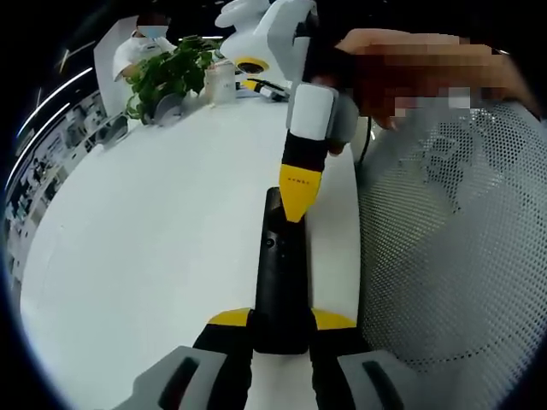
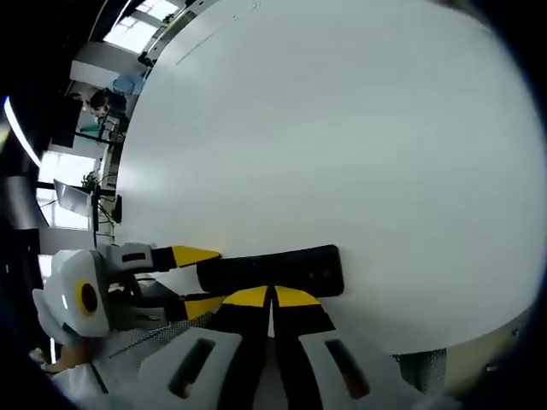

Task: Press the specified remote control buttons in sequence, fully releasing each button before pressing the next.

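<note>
Remote (image 1: 278, 282) clamped at its near end by left gripper (image 1: 280, 329) on white table (image 1: 154, 231); right gripper (image 2: 272, 299) jaws closed, tips on remote.

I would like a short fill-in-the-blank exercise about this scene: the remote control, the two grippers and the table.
1. The remote control is ____ in colour.
2. The left gripper is shut on the near end of the ____.
3. The right gripper has jaws tipped in ____, closed together over the remote.
4. The remote lies on a ____ table.

Missing words: black; remote control; yellow; white
</note>
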`<action>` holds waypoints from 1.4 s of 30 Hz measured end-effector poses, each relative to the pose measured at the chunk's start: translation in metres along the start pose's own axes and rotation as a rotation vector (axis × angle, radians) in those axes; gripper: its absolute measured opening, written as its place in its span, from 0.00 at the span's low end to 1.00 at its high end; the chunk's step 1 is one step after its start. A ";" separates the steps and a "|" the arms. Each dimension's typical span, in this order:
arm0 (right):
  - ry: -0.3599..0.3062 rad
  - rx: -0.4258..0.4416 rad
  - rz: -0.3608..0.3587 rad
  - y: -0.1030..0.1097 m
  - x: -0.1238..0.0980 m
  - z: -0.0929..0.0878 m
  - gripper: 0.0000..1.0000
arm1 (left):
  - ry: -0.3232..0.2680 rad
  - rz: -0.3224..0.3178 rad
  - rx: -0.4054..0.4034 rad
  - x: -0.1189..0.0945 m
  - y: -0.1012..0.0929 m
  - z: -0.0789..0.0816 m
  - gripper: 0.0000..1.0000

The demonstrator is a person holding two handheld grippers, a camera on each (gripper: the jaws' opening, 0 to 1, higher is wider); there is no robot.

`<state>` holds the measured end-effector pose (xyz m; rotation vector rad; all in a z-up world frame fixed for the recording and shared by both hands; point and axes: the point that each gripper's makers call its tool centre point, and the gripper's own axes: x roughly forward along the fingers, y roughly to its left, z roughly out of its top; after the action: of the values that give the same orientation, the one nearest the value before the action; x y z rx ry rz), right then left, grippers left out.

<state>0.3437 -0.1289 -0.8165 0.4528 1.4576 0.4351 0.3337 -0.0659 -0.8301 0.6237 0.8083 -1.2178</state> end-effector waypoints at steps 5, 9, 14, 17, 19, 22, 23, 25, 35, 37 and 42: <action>0.044 0.030 -0.044 -0.007 0.000 -0.009 0.00 | -0.001 0.000 -0.001 0.000 0.000 0.000 0.25; 0.051 0.027 -0.061 -0.010 0.001 -0.010 0.00 | -0.001 0.000 -0.001 0.000 0.000 0.000 0.25; 0.047 0.015 -0.055 -0.009 0.002 -0.007 0.00 | -0.002 -0.001 -0.001 0.000 0.000 0.000 0.25; 0.031 0.014 -0.052 -0.008 0.002 -0.004 0.00 | -0.003 -0.001 -0.001 0.000 0.000 0.000 0.25; 0.033 0.015 -0.051 -0.009 0.003 -0.005 0.00 | -0.004 -0.001 -0.002 0.000 0.000 0.000 0.25; 0.041 0.019 -0.048 -0.010 0.004 -0.005 0.00 | -0.005 -0.001 -0.003 0.000 0.000 0.000 0.25; 0.043 0.024 -0.047 -0.010 0.004 -0.005 0.00 | -0.005 -0.001 -0.003 0.000 0.000 0.000 0.25; 0.044 0.024 -0.046 -0.010 0.004 -0.006 0.00 | -0.005 -0.001 -0.002 0.000 0.000 0.000 0.25; 0.043 -0.007 -0.066 -0.011 0.005 -0.007 0.00 | -0.006 0.000 -0.003 0.000 0.000 0.001 0.25; 0.042 0.005 -0.058 -0.011 0.005 -0.007 0.00 | -0.006 0.000 -0.002 0.000 0.000 0.001 0.25; 0.045 0.004 -0.059 -0.010 0.005 -0.006 0.00 | -0.005 -0.001 0.001 0.001 0.000 0.001 0.25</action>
<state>0.3379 -0.1345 -0.8265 0.4049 1.5115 0.3978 0.3339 -0.0668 -0.8302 0.6211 0.8043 -1.2202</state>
